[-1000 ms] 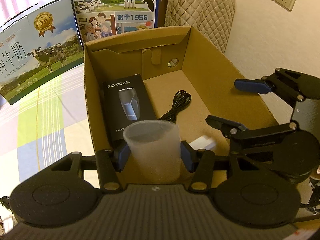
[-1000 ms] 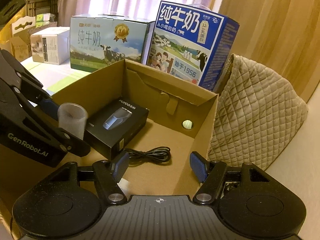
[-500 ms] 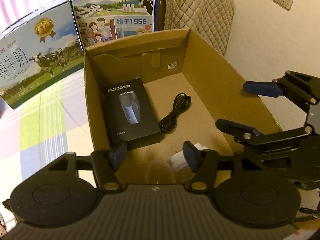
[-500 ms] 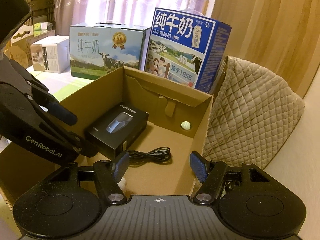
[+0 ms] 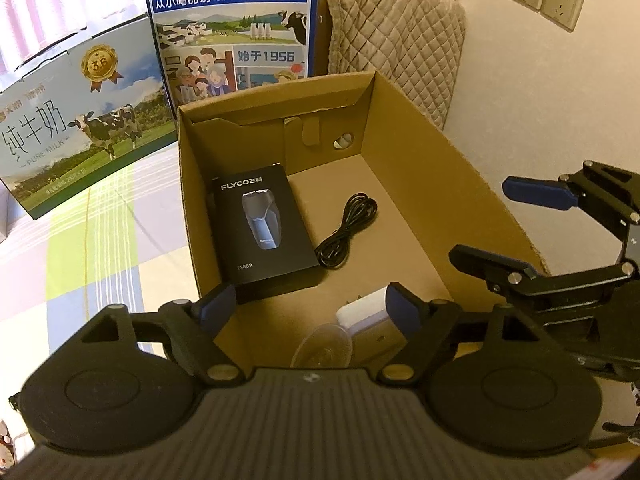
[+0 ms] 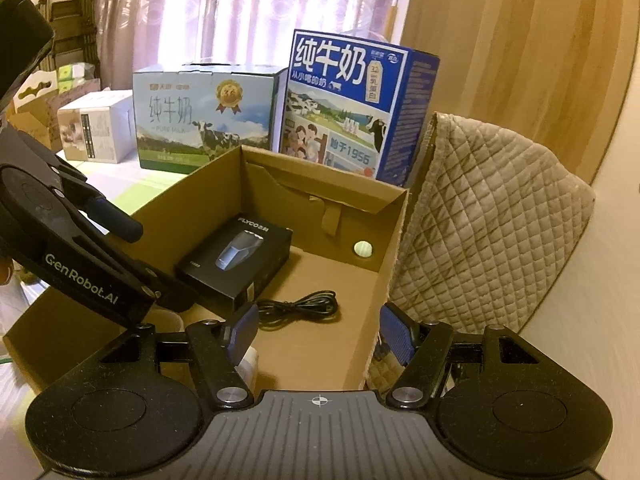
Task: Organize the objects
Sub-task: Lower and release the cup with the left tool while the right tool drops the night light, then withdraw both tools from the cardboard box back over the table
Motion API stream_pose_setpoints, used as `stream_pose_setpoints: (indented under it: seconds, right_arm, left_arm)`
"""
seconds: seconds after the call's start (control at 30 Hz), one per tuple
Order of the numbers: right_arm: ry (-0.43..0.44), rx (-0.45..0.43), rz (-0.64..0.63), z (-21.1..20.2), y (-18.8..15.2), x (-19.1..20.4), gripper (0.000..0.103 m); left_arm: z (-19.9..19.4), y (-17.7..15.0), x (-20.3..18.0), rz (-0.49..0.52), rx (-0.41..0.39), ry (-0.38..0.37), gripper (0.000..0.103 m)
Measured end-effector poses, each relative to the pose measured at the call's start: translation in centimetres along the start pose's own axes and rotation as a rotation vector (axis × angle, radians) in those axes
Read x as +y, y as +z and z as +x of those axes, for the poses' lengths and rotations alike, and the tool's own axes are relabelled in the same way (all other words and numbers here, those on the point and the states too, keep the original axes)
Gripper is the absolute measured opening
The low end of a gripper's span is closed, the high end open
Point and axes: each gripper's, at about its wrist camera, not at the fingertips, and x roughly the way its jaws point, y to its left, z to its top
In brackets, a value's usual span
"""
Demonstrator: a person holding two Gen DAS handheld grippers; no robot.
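**Both tongs open above the cardboard box; cup resting inside**

Left wrist view: the left tongs [image 5: 308,308] are seen with blue pads spread wide, nothing between them. A translucent plastic cup [image 5: 324,346] is seen at lower centre of the frame, on the floor of the open brown cardboard box [image 5: 440,184], partly hidden by the tongs' body. A white rectangular adapter-like block [image 5: 362,314] lies just beside the cup, partly behind the right pad. A black shaver box printed FLYCO [image 5: 262,232] lies flat along the box's left wall, centre of frame. A coiled black cable [image 5: 346,230] lies near it, to its right, apart from it.

The right tongs [image 5: 516,224] are seen at the right edge of the frame, above the box's right wall, fingers parted and empty.

Right wrist view: the right tongs [image 6: 318,334] are held wide open over the box's near corner; the box's right wall passes between the pads. The left tongs [image 6: 132,256] appear at left of frame.

Behind the cardboard box, at top of frame, a light-blue milk carton case with a cow picture [image 5: 72,136] and a dark-blue milk carton case [image 5: 236,28] are stood. A beige quilted cover [image 6: 488,216] is seen to the right. The surface is covered by a checked cloth [image 5: 92,240].
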Motion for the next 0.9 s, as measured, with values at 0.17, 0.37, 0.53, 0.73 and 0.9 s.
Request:
stream_pose_setpoints:
  seconds: [0.17,0.37,0.53,0.73,0.9]
  right_arm:
    - [-0.004,-0.015,0.031,-1.6,0.0,0.1,0.065]
    - [-0.006,-0.035,0.075,-3.7,-0.2,0.6,0.067]
    - [0.001,-0.059,0.111,-5.6,-0.5,1.5,0.071]
    - [0.027,-0.080,0.163,-7.8,-0.8,3.0,0.074]
    - [0.068,-0.086,0.179,-9.3,-0.9,5.4,0.074]
  left_arm:
    - [-1.4,-0.3,-0.1,-0.009,-0.018,-0.005,0.082]
    - [-3.9,-1.0,0.2,-0.030,-0.053,-0.008,0.087]
    - [-6.6,-2.1,1.1,-0.056,-0.083,-0.007,0.090]
    - [-10.2,-4.3,3.0,-0.090,-0.121,0.010,0.092]
    - [-12.9,-7.0,5.3,-0.128,-0.133,0.023,0.092]
